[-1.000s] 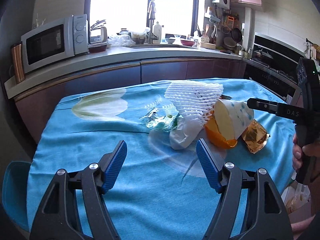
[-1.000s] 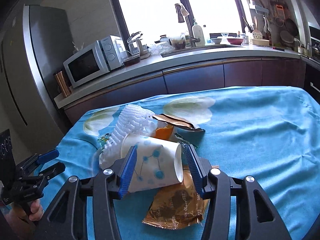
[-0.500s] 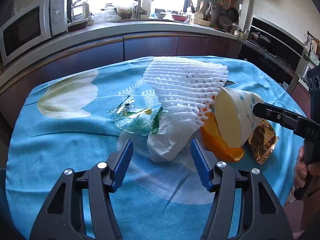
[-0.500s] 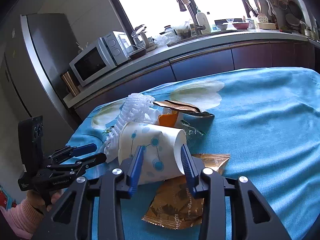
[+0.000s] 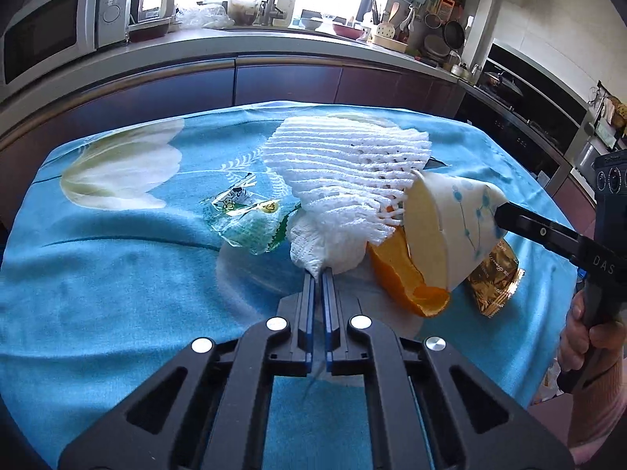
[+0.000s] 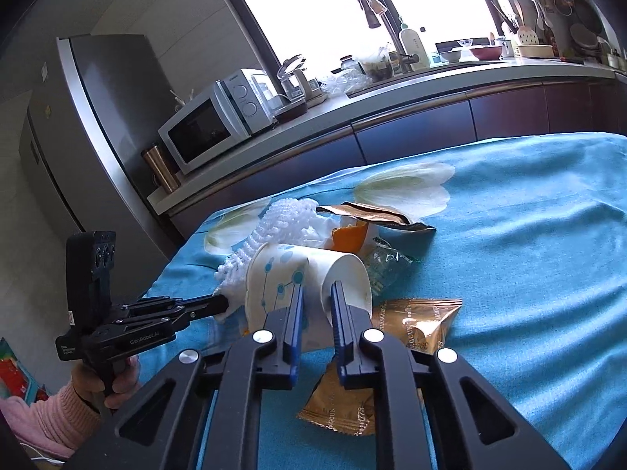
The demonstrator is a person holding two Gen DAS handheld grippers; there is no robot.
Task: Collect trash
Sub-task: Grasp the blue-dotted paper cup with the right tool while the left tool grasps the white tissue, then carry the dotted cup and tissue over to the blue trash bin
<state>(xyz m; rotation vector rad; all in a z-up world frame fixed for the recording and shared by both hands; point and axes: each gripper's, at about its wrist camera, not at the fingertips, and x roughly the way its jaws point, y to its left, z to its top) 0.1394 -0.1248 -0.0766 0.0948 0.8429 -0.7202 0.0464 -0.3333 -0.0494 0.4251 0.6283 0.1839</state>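
Left gripper [image 5: 318,274]: we have its jaws together on the near tip of the white tissue [image 5: 325,244].
Right gripper [image 6: 316,293]: jaws closing on the paper cup [image 6: 301,280], its wall between them (rim crumpling).
Trash: piled mid-surface [image 5: 117,293], foam net [image 5: 345,164], orange peel [image 5: 407,286], gold wrapper [image 6: 415,325], clear wrapper [image 5: 247,215].
Progress: we judge it early; nothing removed yet.

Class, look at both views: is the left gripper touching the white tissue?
Touching. The left wrist view shows the left gripper shut, its pads pinching the near corner of the tissue, with no gap between them.
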